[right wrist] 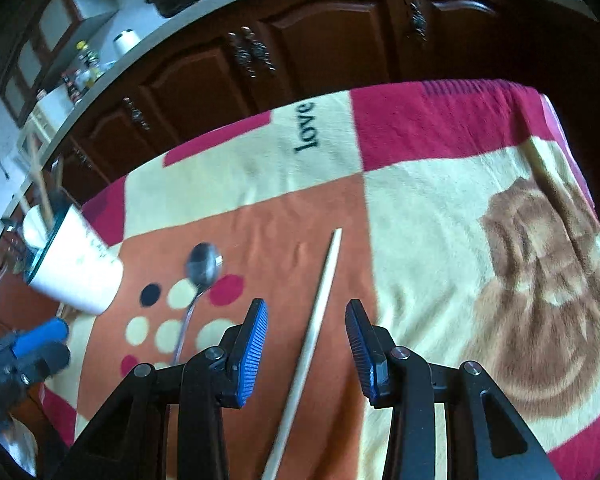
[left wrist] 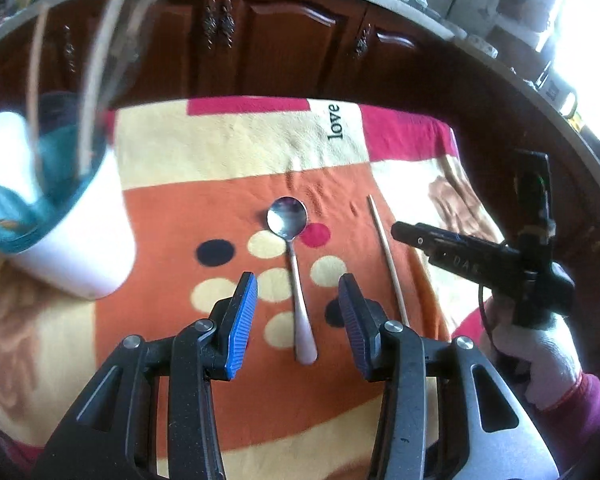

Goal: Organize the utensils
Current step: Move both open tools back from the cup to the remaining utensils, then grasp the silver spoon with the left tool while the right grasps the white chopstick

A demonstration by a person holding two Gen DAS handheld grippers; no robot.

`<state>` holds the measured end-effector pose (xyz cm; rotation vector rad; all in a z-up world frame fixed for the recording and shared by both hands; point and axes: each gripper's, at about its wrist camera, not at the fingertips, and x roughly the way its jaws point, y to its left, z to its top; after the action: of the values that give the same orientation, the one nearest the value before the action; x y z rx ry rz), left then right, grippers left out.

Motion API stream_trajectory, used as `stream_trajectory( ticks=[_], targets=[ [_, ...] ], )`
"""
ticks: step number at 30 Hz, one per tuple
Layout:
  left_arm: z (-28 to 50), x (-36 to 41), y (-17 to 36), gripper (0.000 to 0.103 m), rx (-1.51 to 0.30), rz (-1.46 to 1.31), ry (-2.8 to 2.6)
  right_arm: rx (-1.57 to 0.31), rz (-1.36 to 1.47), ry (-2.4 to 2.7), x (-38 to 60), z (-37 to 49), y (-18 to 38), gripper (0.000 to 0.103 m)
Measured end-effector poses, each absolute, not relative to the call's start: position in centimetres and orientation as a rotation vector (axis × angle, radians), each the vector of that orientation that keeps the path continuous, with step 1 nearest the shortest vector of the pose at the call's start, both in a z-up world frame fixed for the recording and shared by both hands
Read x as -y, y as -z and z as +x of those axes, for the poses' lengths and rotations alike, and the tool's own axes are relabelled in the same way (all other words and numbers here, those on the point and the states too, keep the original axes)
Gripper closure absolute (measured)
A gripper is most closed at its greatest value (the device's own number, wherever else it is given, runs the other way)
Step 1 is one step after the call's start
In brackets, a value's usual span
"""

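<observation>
Left gripper (left wrist: 298,308) spread wide, empty, spoon (left wrist: 294,276) lying between its fingers; cup (left wrist: 60,236) at left edge. Right gripper (right wrist: 306,340) equally wide, empty, straddling the chopstick (right wrist: 312,336). Only the left view shows the gloved hand (left wrist: 540,356), lower right.

Cup (left wrist: 72,236) left of spoon (left wrist: 292,264); chopstick (left wrist: 388,260) right, all on blanket (left wrist: 228,152).

"love" in dark letters on the blanket (left wrist: 236,140)'s cream patch

A metal spoon (left wrist: 293,276) lies flat between the left hand-held gripper (left wrist: 298,304)'s fingers; a pale chopstick (right wrist: 310,340) lies between the right hand-held gripper (right wrist: 306,340)'s.
</observation>
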<state>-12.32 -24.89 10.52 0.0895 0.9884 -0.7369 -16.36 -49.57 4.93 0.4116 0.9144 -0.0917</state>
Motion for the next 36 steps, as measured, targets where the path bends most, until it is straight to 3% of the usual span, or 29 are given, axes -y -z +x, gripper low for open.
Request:
stream_trajectory(
  ticks=[21, 25, 33, 35, 36],
  targets=[
    [-3.0, 31.2, -4.0, 0.062, -1.089, 0.036, 0.708, -0.964, 0.408, 0.010, 50.8, -11.8, -2.5, 0.064],
    [-2.6, 31.5, -3.3, 0.082, -1.094, 0.036, 0.723, -0.954, 0.413, -0.011, 51.1, -11.9, -2.3, 0.064],
    [-2.4, 31.9, -3.3, 0.097, -1.084, 0.050, 0.756, -0.948, 0.374, -0.005, 50.6, -10.6, -2.1, 0.065],
    [-2.6, 31.9, -3.4, 0.098, -1.083, 0.054, 0.763, -0.951, 0.344, 0.007, 50.1, -10.3, -2.1, 0.075],
    [-2.8, 31.9, -3.5, 0.099, -1.080, 0.059, 0.766, -0.953, 0.326, 0.012, 49.9, -10.2, -2.1, 0.085]
  ],
)
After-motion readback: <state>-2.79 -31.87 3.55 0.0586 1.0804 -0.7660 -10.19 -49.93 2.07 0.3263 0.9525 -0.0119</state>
